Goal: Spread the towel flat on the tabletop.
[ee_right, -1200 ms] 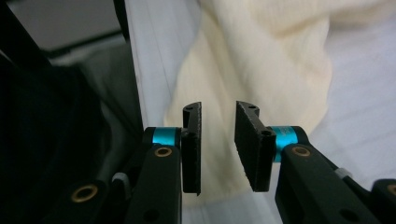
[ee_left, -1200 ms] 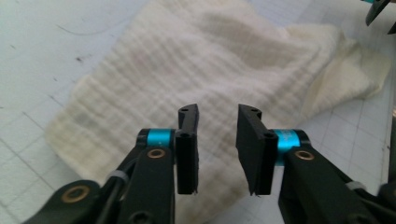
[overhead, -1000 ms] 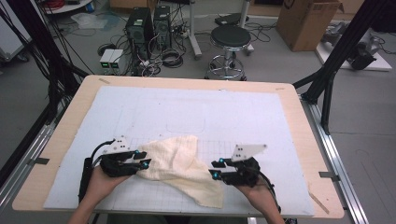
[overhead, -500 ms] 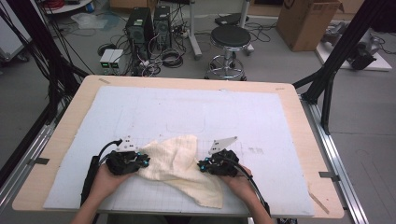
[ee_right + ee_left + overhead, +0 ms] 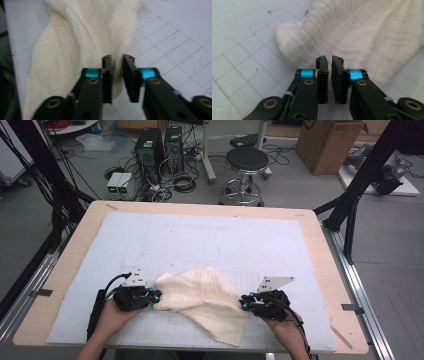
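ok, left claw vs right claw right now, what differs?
Gap: left claw has just been closing to a thin slit, nothing visibly in it; right claw has just been opening wider, with the cloth showing through its gap, unpinched. Place: left claw is at the cloth's left corner, right claw at its right edge. Both point inward at the cloth.

Left gripper (image 5: 156, 297) fingers nearly together, right gripper (image 5: 243, 303) fingers reopening (narrow gap), both low, facing inward
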`<move>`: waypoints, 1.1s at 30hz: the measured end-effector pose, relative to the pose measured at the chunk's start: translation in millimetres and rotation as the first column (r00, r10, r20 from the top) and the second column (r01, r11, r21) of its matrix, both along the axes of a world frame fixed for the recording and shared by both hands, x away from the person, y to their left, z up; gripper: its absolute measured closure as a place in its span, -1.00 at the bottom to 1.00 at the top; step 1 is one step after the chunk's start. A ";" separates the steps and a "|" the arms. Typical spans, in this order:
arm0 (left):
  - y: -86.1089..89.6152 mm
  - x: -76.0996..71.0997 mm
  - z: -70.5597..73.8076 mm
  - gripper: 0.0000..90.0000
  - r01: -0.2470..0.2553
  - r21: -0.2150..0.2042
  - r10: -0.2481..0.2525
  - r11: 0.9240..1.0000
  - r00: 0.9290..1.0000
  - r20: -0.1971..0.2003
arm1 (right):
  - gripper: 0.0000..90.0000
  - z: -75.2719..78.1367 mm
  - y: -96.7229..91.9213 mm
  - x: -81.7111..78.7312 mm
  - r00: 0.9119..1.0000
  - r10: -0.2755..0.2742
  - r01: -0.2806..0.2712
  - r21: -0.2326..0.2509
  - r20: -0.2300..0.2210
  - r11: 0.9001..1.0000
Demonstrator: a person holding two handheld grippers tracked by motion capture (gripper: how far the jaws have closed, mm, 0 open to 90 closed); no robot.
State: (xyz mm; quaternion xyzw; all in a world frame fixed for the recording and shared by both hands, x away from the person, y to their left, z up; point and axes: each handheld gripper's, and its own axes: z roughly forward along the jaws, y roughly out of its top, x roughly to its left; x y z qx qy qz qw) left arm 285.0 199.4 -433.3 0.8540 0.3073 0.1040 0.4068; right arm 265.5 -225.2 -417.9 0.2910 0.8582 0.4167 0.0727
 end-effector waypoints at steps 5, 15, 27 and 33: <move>-0.4 8.2 5.7 0.44 -0.067 -0.057 0.070 0.996 0.997 0.044 | 0.31 6.4 -0.8 12.6 0.999 -0.033 0.029 0.102 0.035 0.994; -7.7 28.7 10.0 0.00 -0.136 -0.128 0.142 0.982 0.989 0.041 | 0.09 -13.3 23.0 56.9 0.995 0.041 -0.032 0.110 -0.087 0.993; -10.4 27.8 2.5 0.91 -0.073 -0.016 0.073 0.997 0.997 -0.001 | 0.88 -11.4 33.5 51.5 0.991 0.085 -0.078 0.064 -0.103 0.995; -6.9 21.1 11.4 0.93 -0.079 -0.057 0.081 0.995 0.996 0.040 | 0.76 14.3 30.3 36.8 0.994 -0.040 0.039 0.013 0.104 0.999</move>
